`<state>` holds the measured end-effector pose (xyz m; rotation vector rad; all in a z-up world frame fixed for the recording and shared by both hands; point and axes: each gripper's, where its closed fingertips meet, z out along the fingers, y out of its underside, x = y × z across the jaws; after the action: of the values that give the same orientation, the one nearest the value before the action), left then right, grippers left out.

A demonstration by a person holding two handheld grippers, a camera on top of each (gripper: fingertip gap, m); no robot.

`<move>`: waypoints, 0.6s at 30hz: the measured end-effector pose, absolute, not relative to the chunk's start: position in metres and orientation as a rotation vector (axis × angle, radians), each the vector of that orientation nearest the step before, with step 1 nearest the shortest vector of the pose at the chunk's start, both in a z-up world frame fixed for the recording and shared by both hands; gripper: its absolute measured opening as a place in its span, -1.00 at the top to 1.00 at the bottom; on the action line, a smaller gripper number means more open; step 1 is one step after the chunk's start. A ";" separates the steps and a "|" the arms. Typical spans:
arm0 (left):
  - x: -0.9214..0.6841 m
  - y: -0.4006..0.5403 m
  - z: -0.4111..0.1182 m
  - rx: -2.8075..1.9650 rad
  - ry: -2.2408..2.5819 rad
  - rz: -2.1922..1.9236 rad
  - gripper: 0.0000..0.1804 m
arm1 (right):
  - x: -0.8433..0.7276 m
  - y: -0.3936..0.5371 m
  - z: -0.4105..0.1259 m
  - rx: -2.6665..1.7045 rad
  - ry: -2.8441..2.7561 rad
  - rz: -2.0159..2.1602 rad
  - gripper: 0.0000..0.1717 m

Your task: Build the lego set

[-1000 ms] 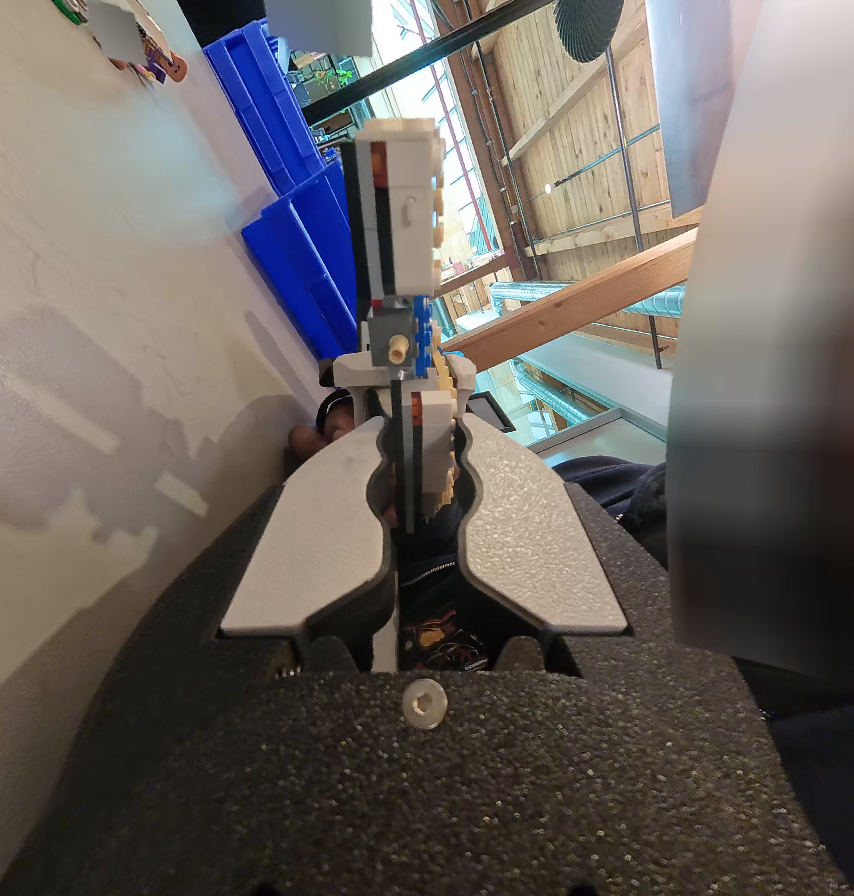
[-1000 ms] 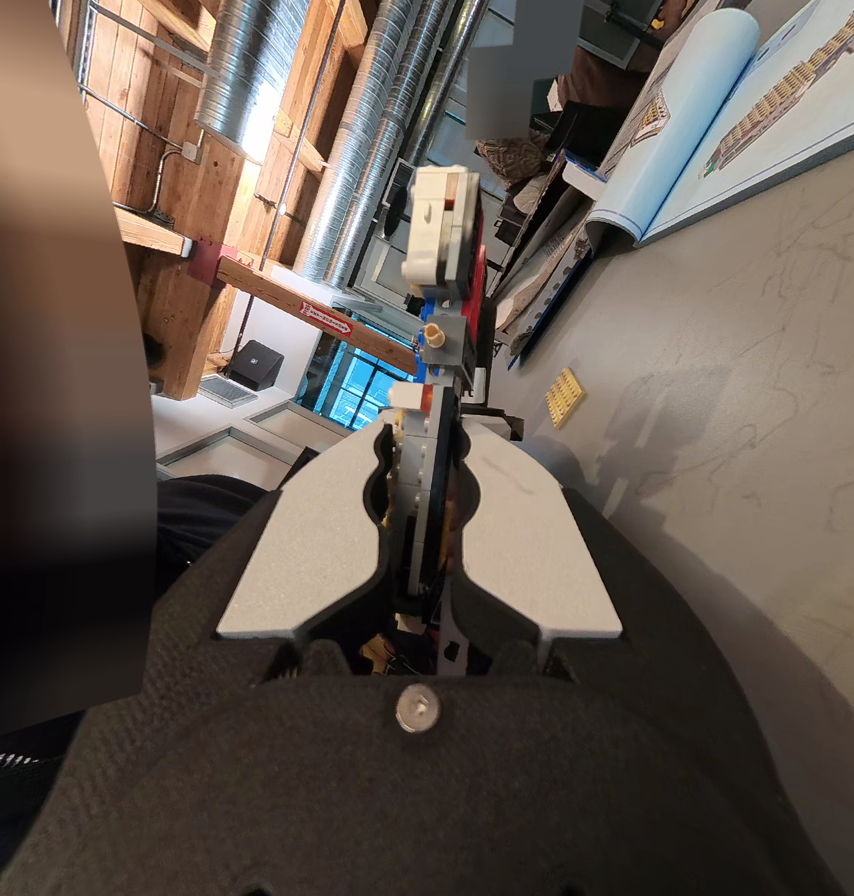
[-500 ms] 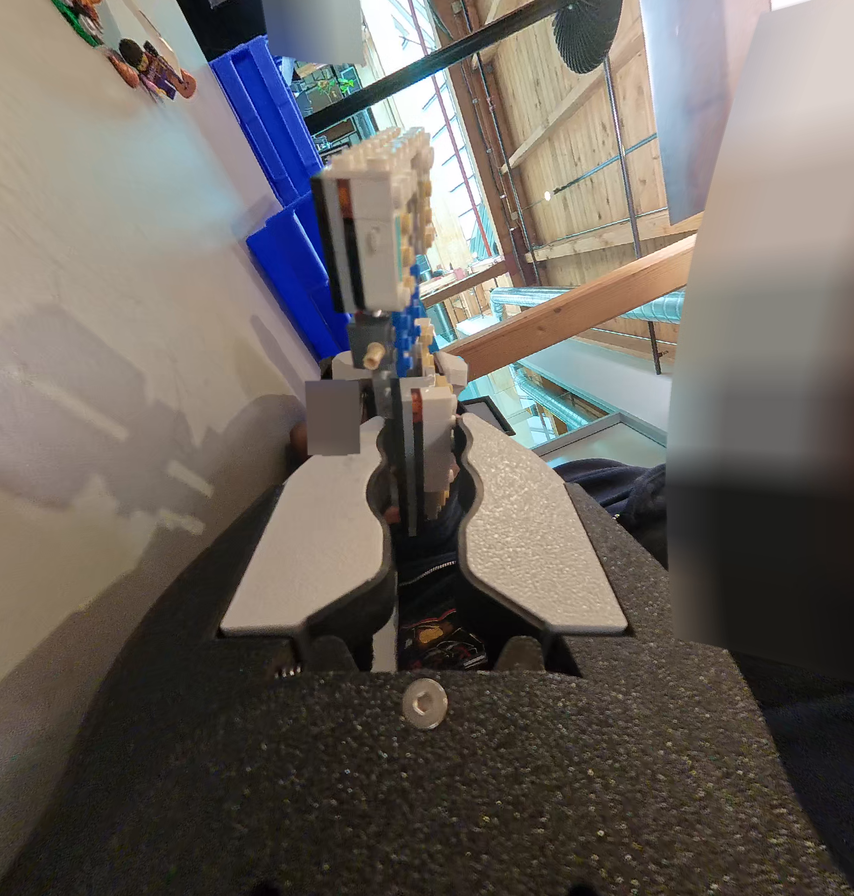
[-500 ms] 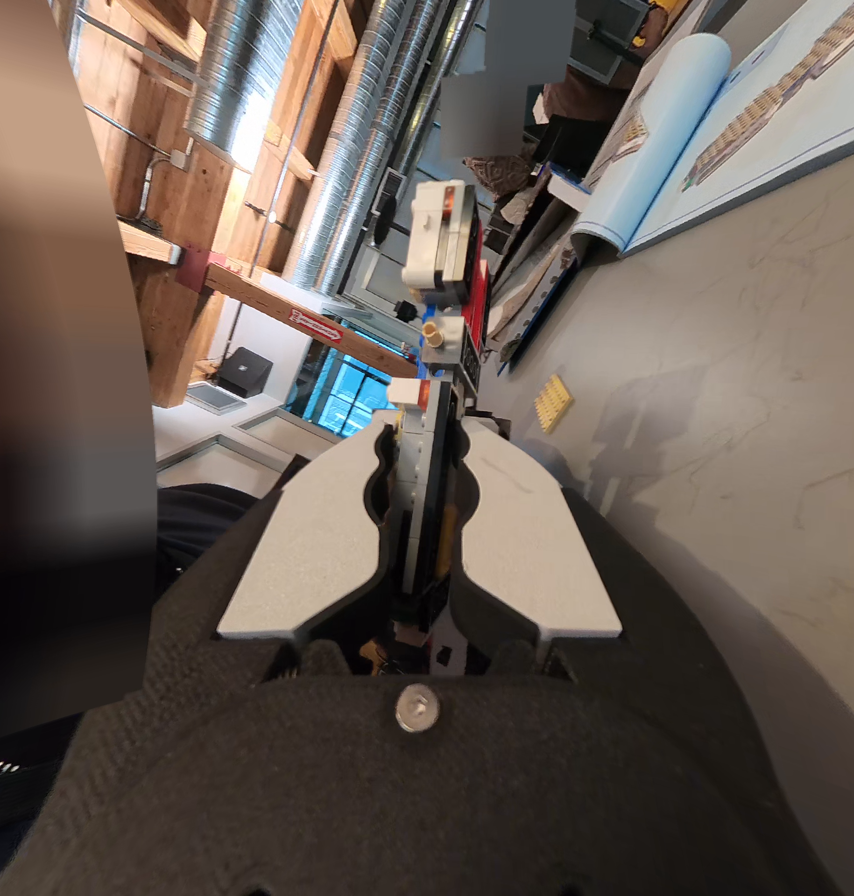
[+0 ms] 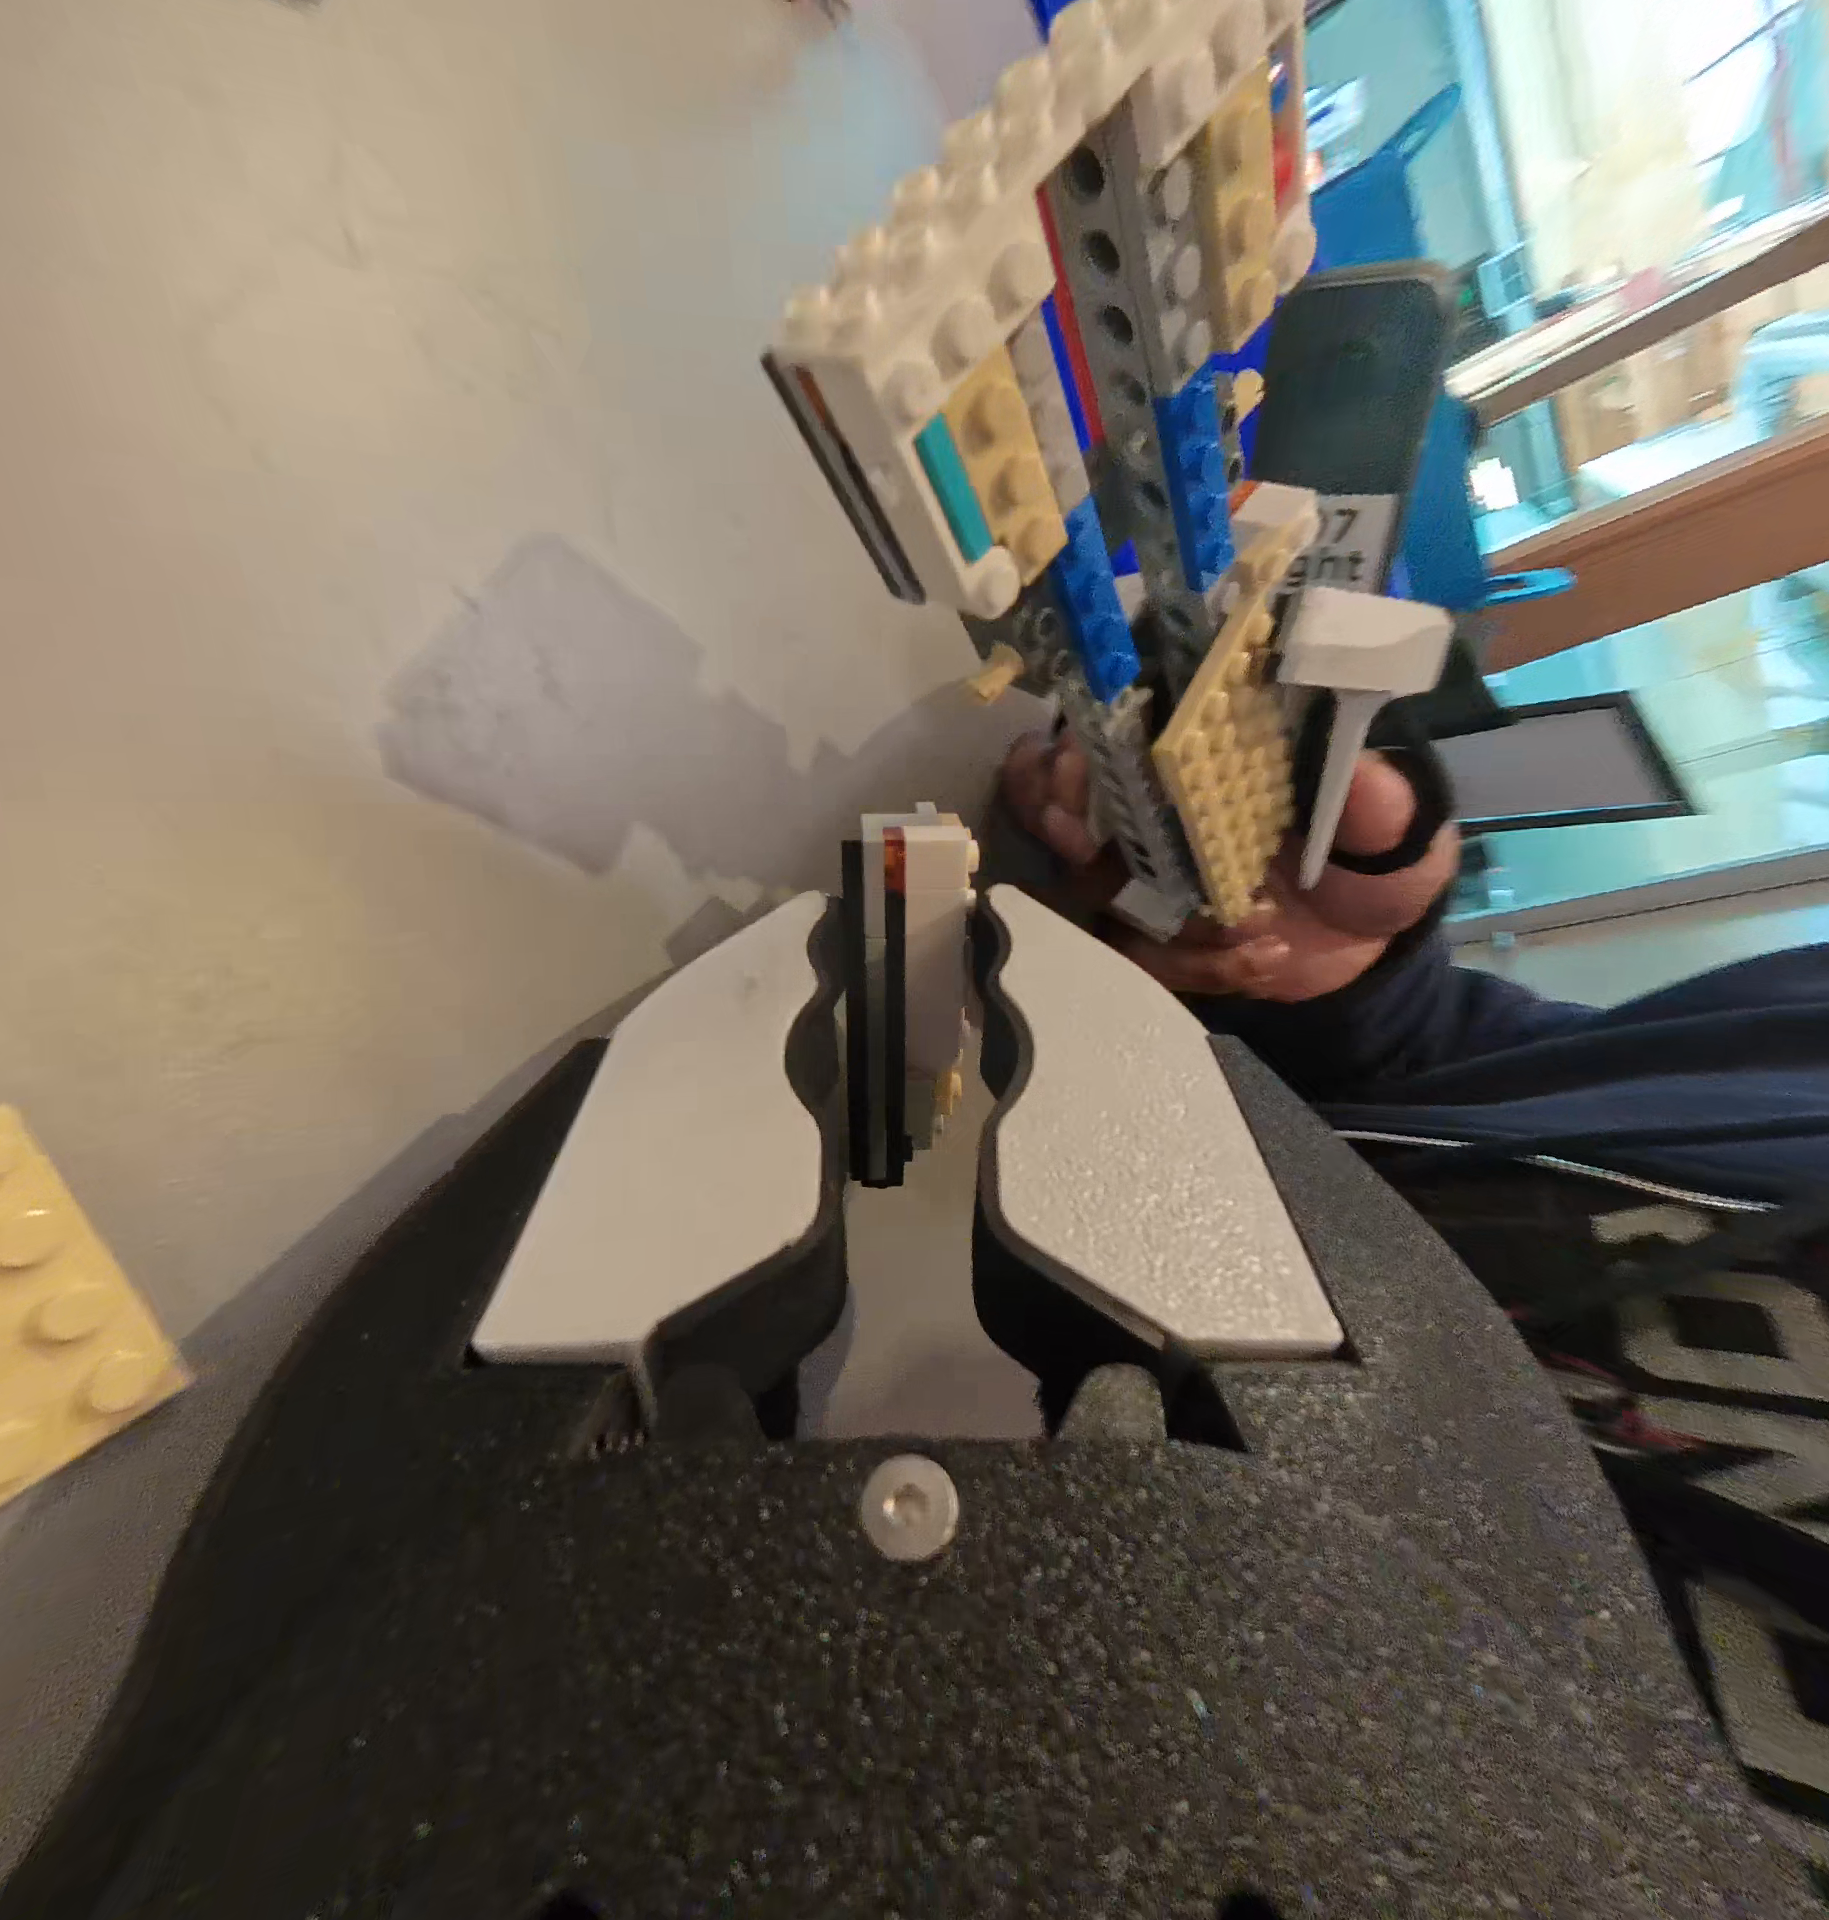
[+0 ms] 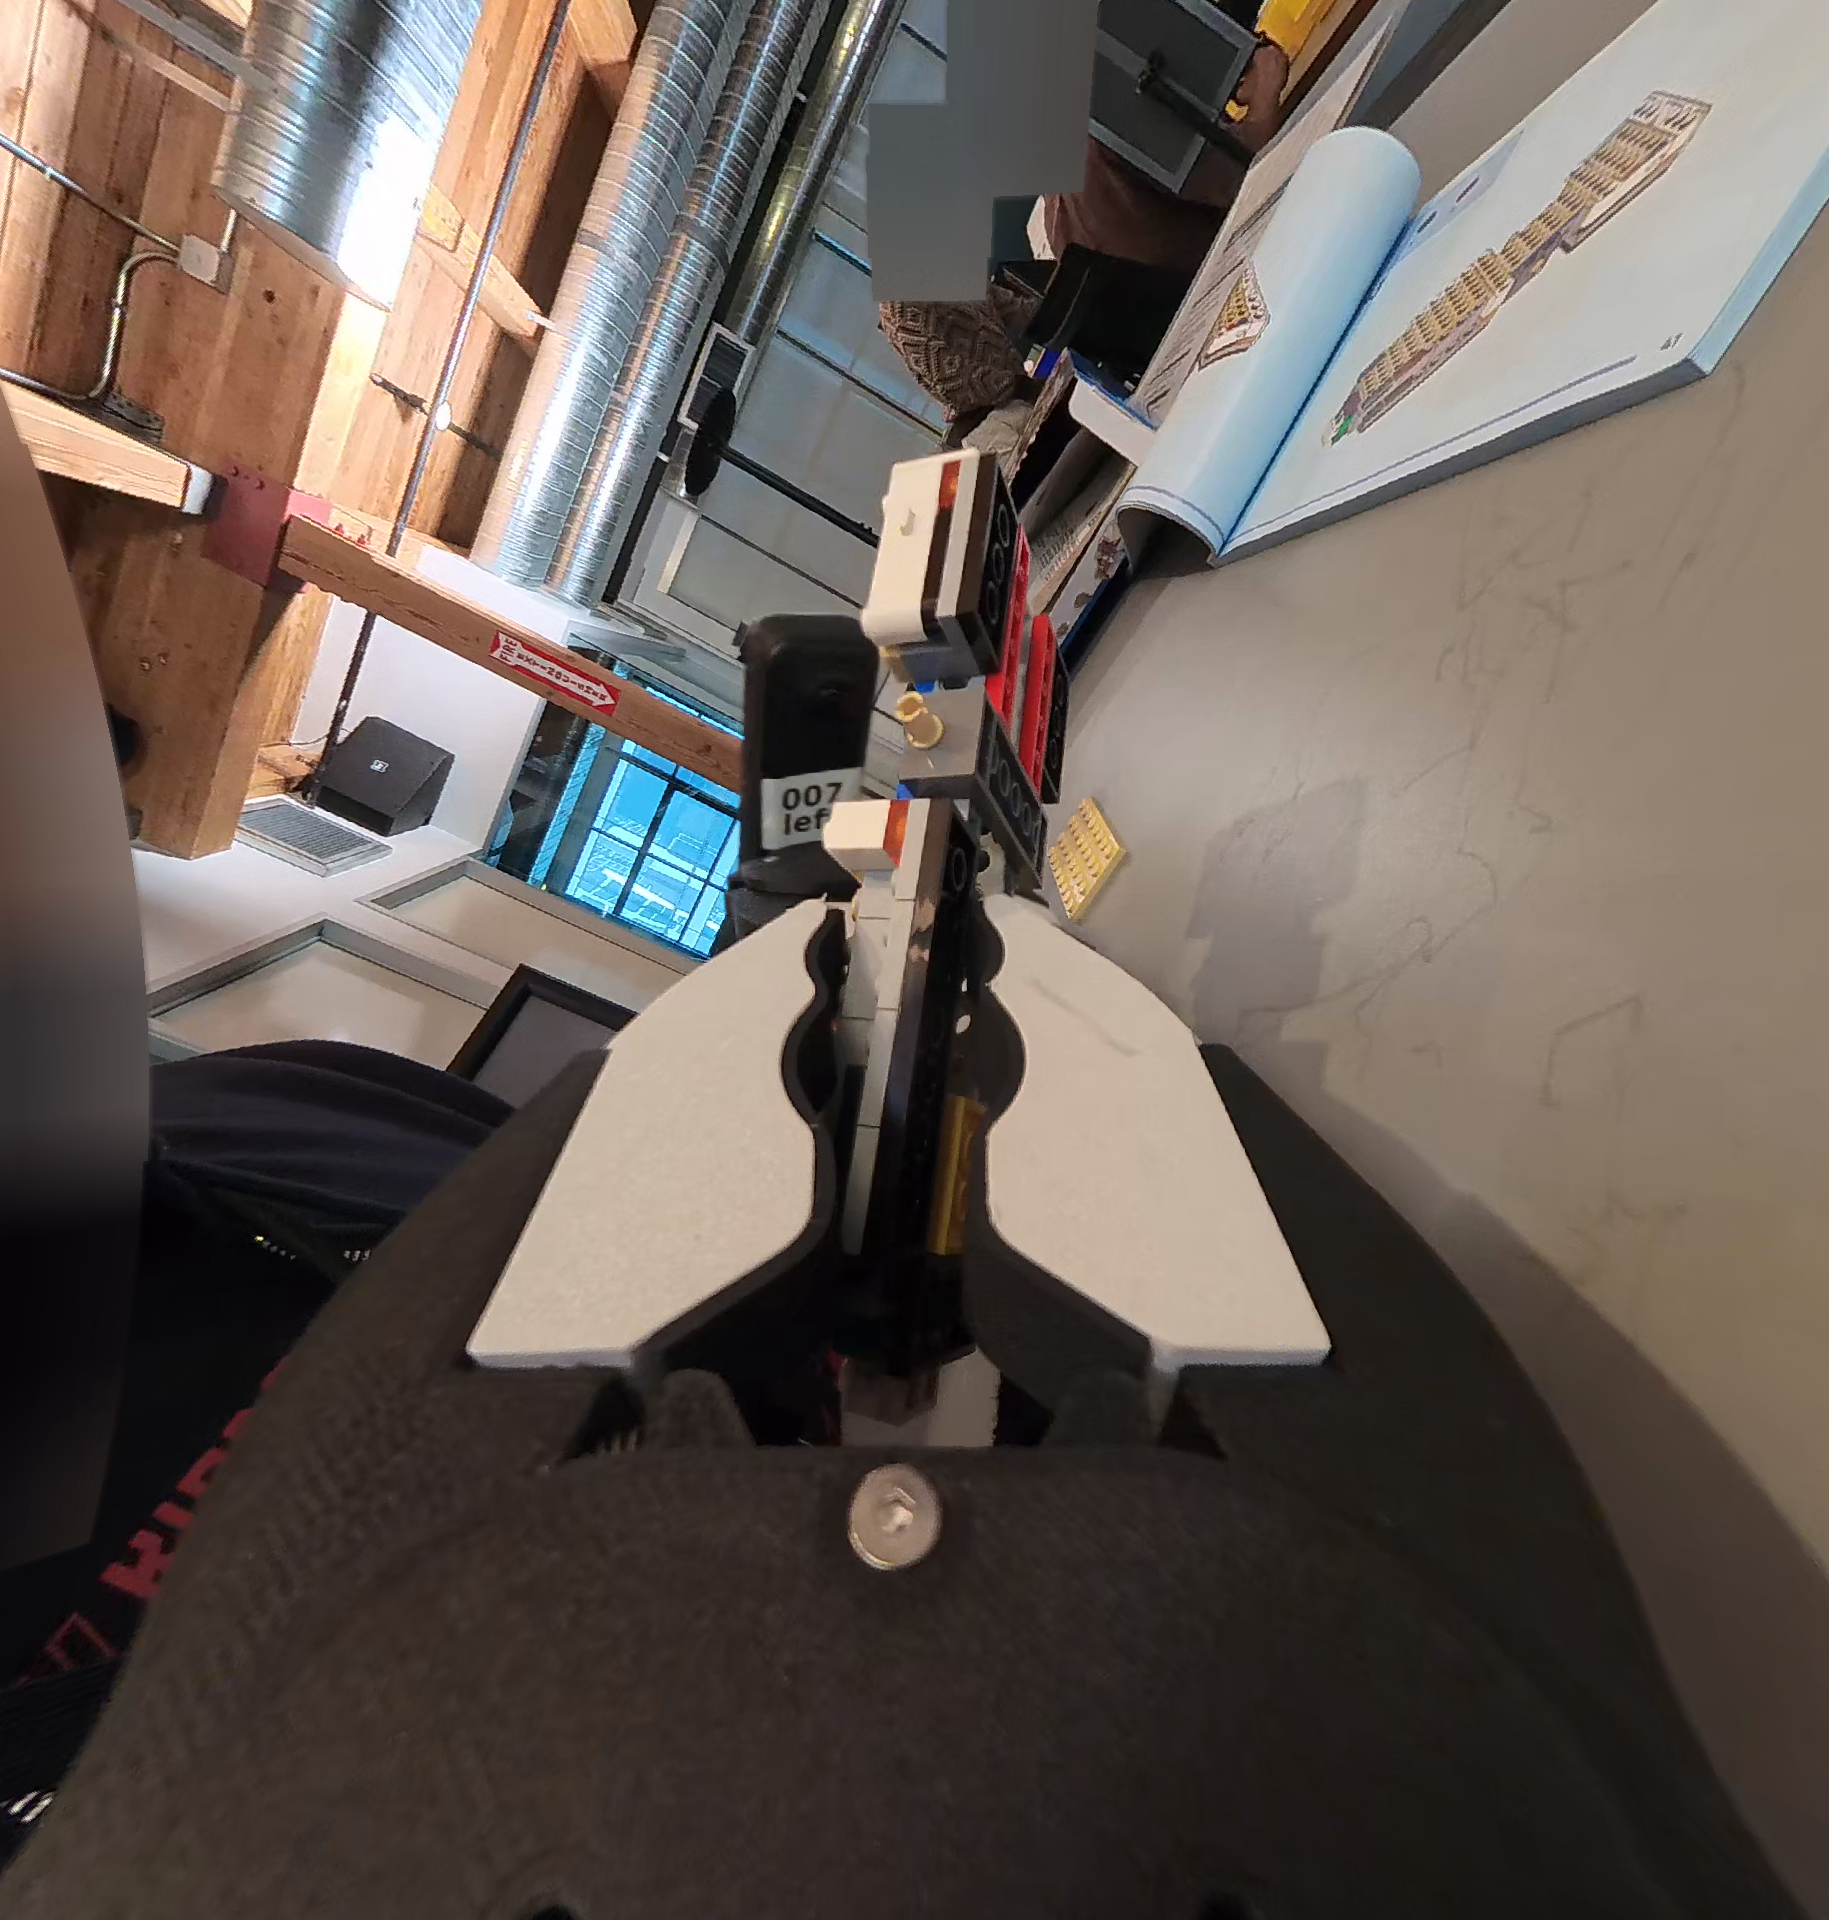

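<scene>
In the left wrist view, the left gripper (image 5: 905, 914) is clamping a small brick stack (image 5: 905, 997) of white, grey and black layers with an orange stud near its top; both grey fingers (image 5: 702, 1091) are pressing on its sides. Beyond it, the right gripper (image 5: 1258, 779) is showing farther off in a person's hand (image 5: 1377, 862), carrying a large brick assembly (image 5: 1086, 364) of white, grey, blue and tan plates, tilted and blurred. A tan plate (image 5: 42, 1320) is lying on the pale table (image 5: 266, 520) at the left edge.

In the right wrist view, the right gripper (image 6: 905, 925) is gripping the assembly's lower part (image 6: 915, 1060), a black and white strip running between its fingers (image 6: 1128, 1143), with both pads pressing on it. The assembly's white, black and red top (image 6: 951, 571) is standing out past the fingertips. The left gripper's black body (image 6: 806, 727) is sitting just beside it. A small tan plate (image 6: 1086, 857) is lying on the grey table (image 6: 1512, 831), and an open instruction booklet (image 6: 1461, 291) is resting farther back
</scene>
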<state>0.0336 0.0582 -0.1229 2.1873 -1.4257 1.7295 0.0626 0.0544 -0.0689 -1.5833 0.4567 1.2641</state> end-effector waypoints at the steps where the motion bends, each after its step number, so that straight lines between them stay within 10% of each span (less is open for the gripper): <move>1: 0.034 0.064 -0.125 2.240 -1.493 1.699 0.75 | 0.063 0.054 -0.069 -1.583 0.457 1.264 0.75; 18: 0.040 0.063 -0.072 1.929 -1.233 2.117 0.58 | 0.063 0.057 -0.061 -1.501 0.473 1.335 0.74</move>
<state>0.0402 0.0632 -0.0724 1.9294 -1.2332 2.1174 0.0625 0.0568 -0.0612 -1.5010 0.4730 1.3353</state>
